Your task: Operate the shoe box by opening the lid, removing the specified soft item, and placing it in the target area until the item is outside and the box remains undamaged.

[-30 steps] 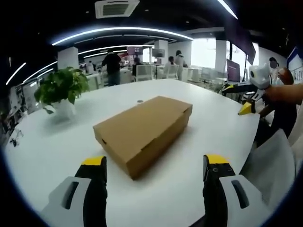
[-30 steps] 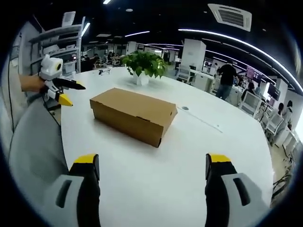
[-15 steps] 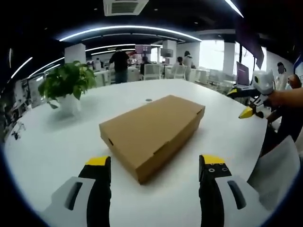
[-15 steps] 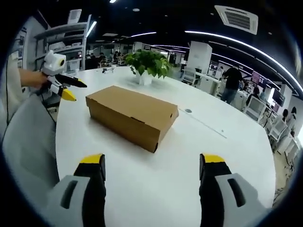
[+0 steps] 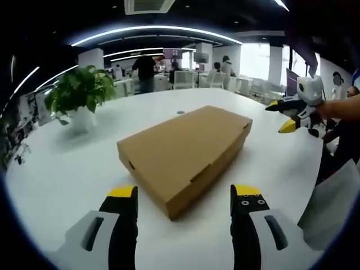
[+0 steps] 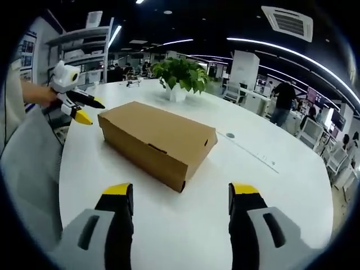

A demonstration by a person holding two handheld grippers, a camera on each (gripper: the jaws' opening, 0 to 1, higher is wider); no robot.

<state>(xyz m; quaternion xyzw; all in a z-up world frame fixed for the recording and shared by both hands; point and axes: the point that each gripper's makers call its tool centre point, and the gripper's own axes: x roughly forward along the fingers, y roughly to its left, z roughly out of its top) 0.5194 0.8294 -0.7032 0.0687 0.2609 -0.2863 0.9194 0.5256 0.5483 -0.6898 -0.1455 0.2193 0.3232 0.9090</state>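
Note:
A closed brown cardboard shoe box [image 5: 185,152] lies on the white round table [image 5: 67,169], its lid down. My left gripper [image 5: 184,194] stands open just short of the box's near corner, nothing between its fingers. In the right gripper view the same box [image 6: 154,140] lies ahead, and my right gripper [image 6: 181,191] is open close to its near end. The right gripper [image 5: 287,115] also hangs at the far right of the left gripper view, and the left gripper [image 6: 84,109] at the left of the right gripper view. The box's contents are hidden.
A potted green plant [image 5: 79,95] stands on the table beyond the box, also seen as the plant [image 6: 180,76] in the right gripper view. A small round disc [image 6: 229,135] is set in the tabletop. People and desks fill the office behind. A light sleeve [image 6: 28,169] lies at the left.
Both views have drawn closer to the box, which looks larger now. The jaws of both grippers stand a little narrower than a second ago. The box has not moved.

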